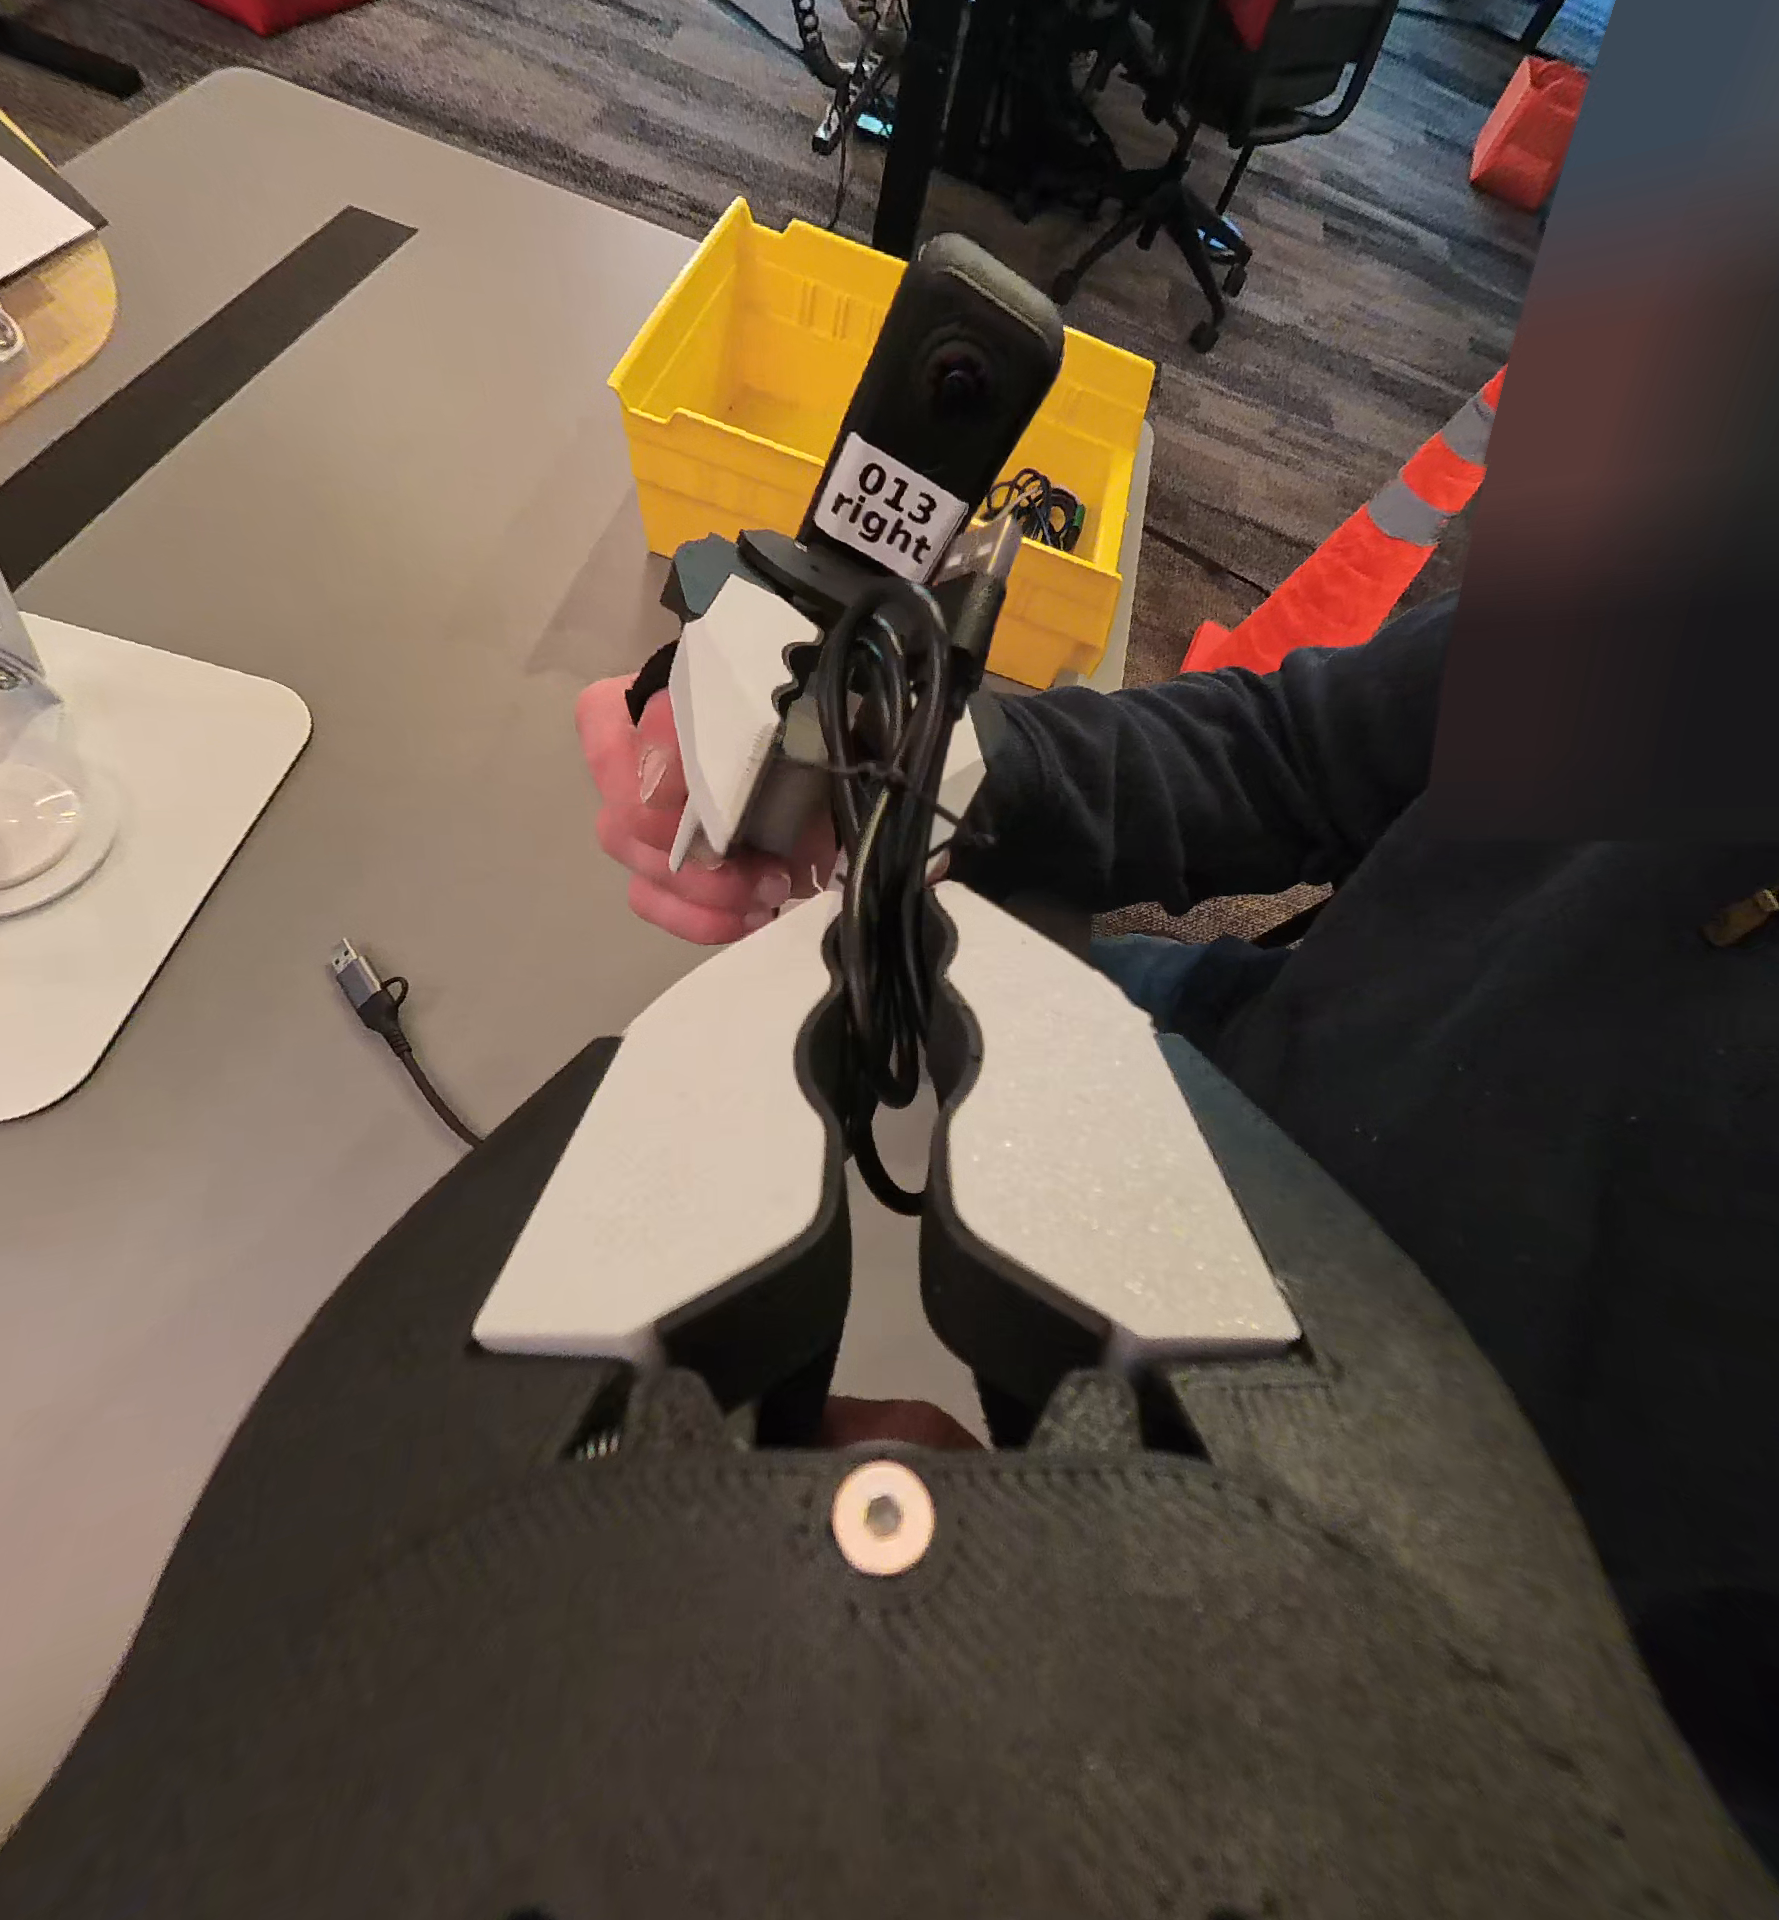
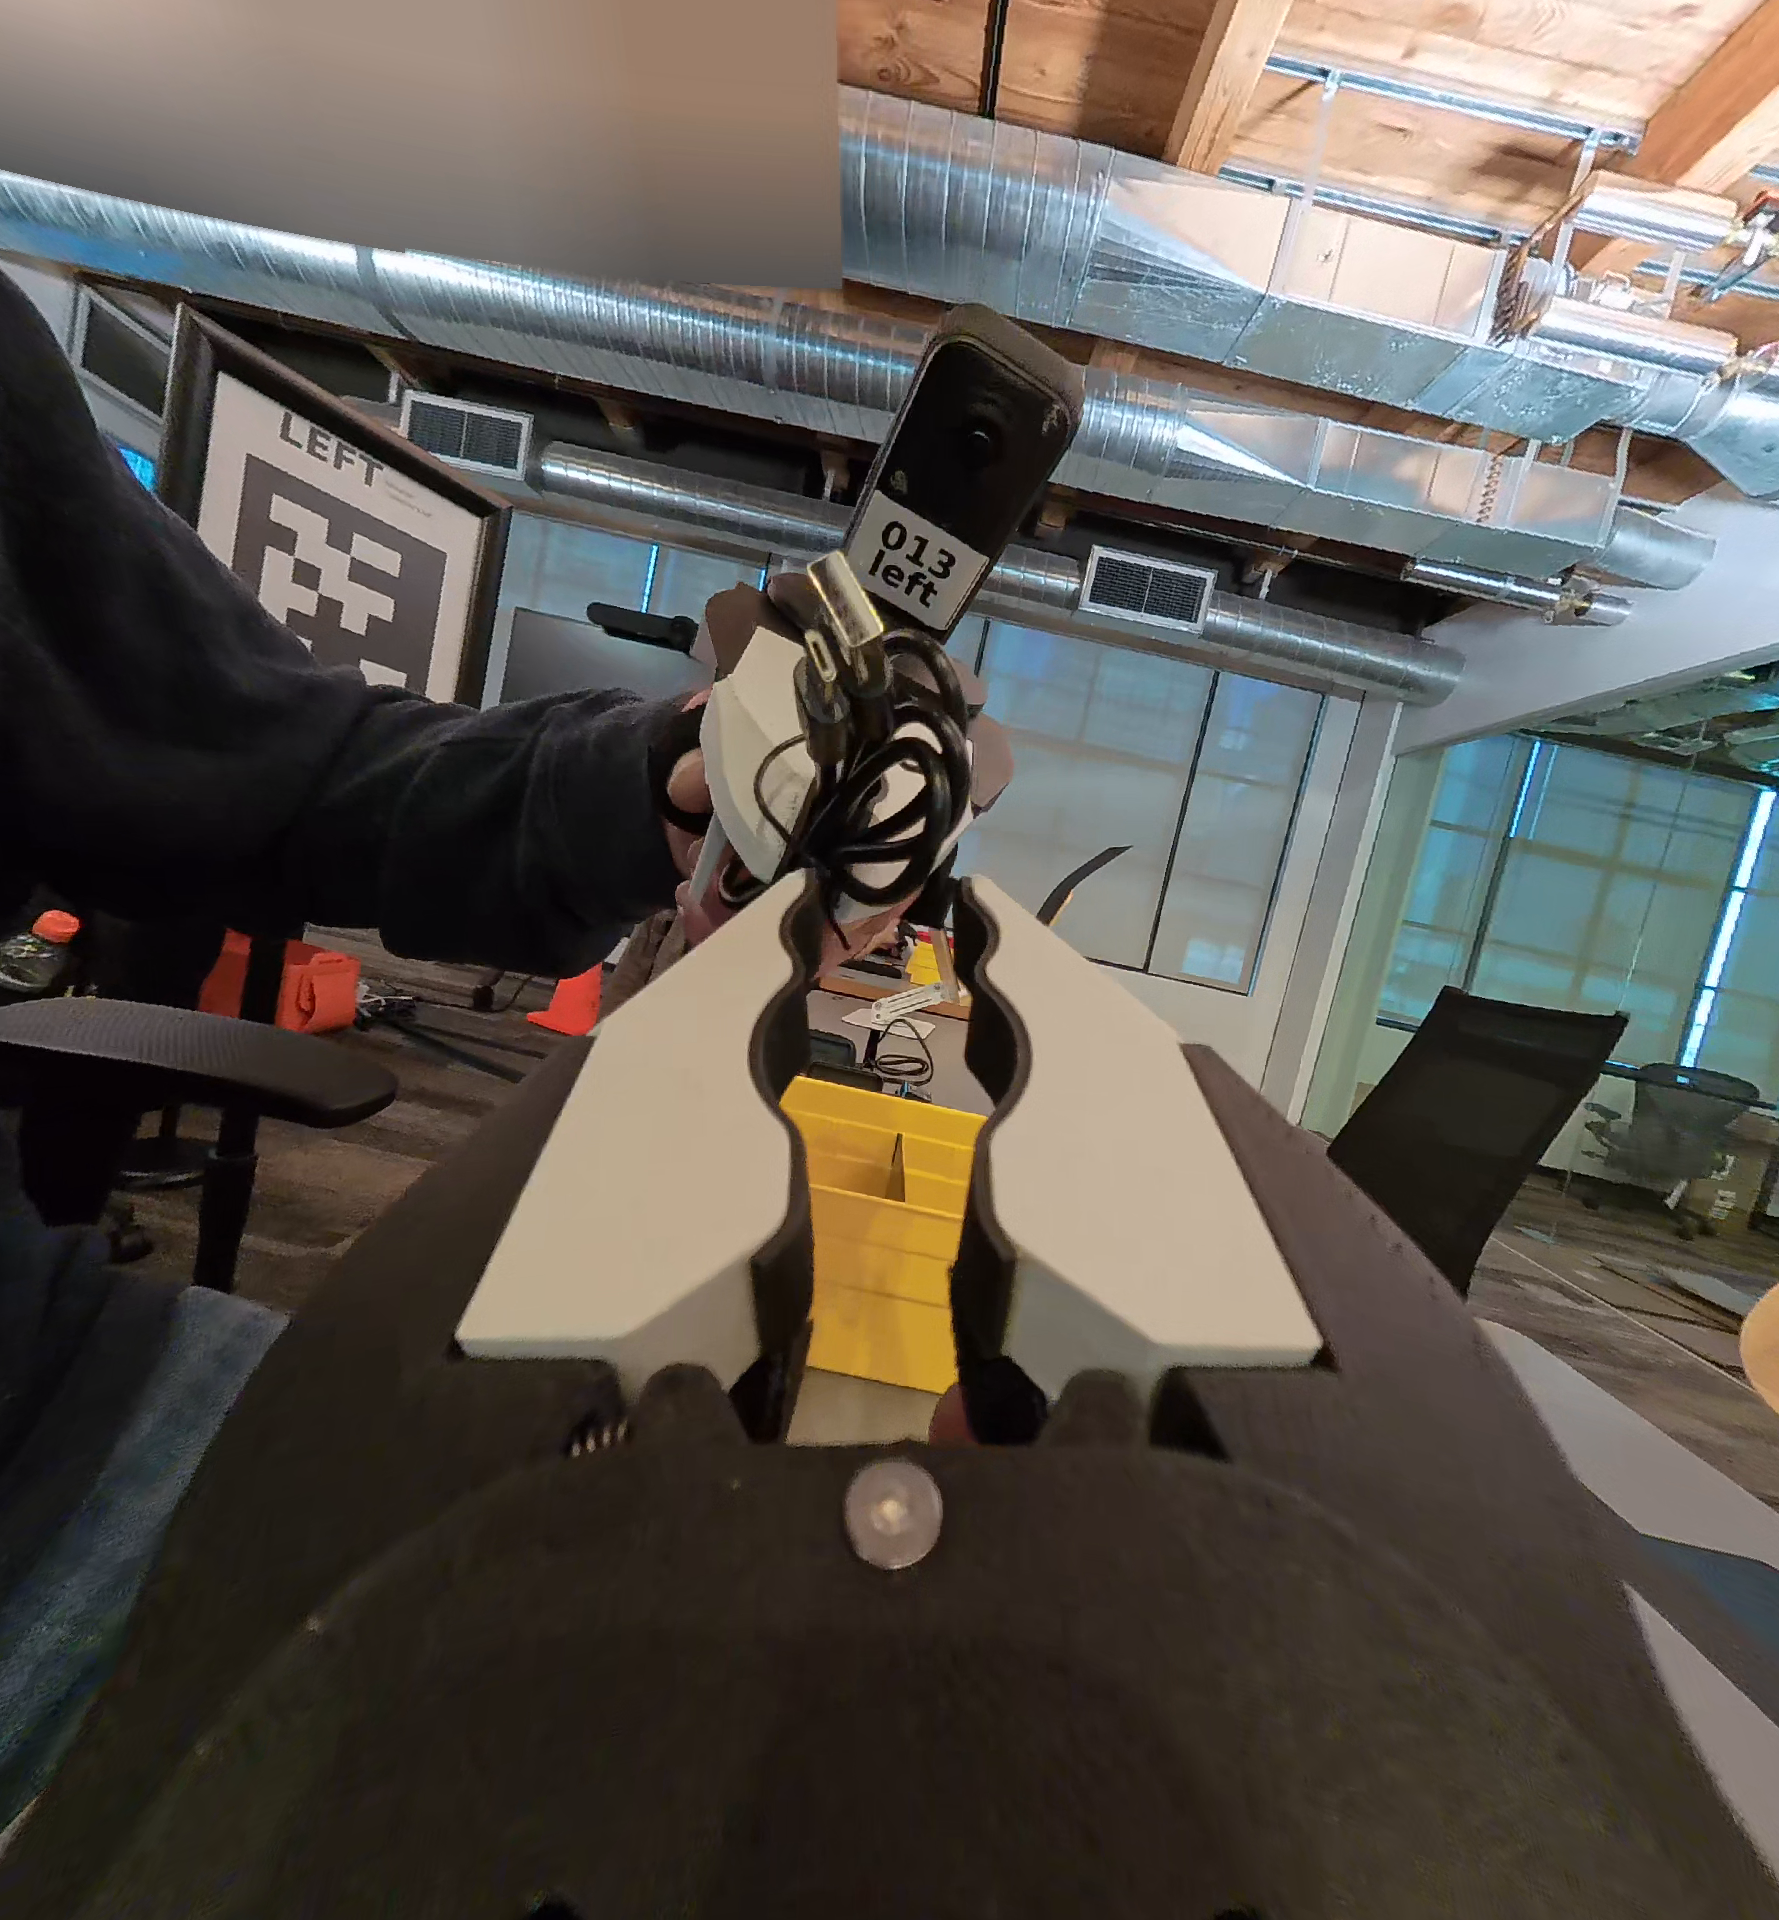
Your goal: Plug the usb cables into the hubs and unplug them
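A coiled black USB cable bundle (image 1: 890,790), tied round its middle, is held upright in the air between the two grippers, which face each other. My left gripper (image 1: 890,914) is shut on the bundle's lower loops. The bundle's plugs (image 2: 849,613) stick up at its top. My right gripper (image 2: 885,894) is open, with its tips at either side of the bundle's (image 2: 864,769) lower end. I cannot tell if they touch it. A braided cable with a silver USB plug (image 1: 345,961) lies on the grey table (image 1: 397,582). No hub is in view.
A yellow bin (image 1: 750,343) holding more black cables (image 1: 1036,509) stands at the table's far edge. A white stand base (image 1: 137,862) sits at the left. An orange cone (image 1: 1384,540) and office chairs (image 2: 189,1049) stand on the floor around. My left and right fingertips are right by each other.
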The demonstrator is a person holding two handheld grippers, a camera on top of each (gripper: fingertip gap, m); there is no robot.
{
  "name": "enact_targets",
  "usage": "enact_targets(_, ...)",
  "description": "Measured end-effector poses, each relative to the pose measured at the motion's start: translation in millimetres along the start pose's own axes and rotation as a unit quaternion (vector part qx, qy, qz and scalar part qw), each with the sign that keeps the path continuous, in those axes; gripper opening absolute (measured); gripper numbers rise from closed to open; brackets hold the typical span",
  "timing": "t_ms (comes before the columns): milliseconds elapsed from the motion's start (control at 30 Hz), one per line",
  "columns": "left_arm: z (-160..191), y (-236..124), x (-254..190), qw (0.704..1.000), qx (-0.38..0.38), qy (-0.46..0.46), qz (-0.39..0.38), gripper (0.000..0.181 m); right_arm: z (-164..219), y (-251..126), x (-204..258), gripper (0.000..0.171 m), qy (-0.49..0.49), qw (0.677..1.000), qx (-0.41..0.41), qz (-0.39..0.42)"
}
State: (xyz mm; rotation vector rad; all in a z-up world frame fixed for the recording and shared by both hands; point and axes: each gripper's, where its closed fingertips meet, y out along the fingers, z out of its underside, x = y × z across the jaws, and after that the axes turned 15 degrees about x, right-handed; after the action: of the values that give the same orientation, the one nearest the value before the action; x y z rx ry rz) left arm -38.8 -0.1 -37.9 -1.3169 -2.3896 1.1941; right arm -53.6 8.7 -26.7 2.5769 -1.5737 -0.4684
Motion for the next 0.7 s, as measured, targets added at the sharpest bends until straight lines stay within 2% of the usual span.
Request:
enact_targets(300, 0, 2, 2, 1.0, -0.009, -0.011, 0.005, 0.009, 0, -2, 2, 0.017, 0.0, 1.0, 0.003, -0.003)
enact_targets(700, 15, 10, 5, 0.998, -0.016, -0.052, 0.026, 0.009, 15, -2, -5, 0.04, -0.039, 0.997, 0.05, 0.05)
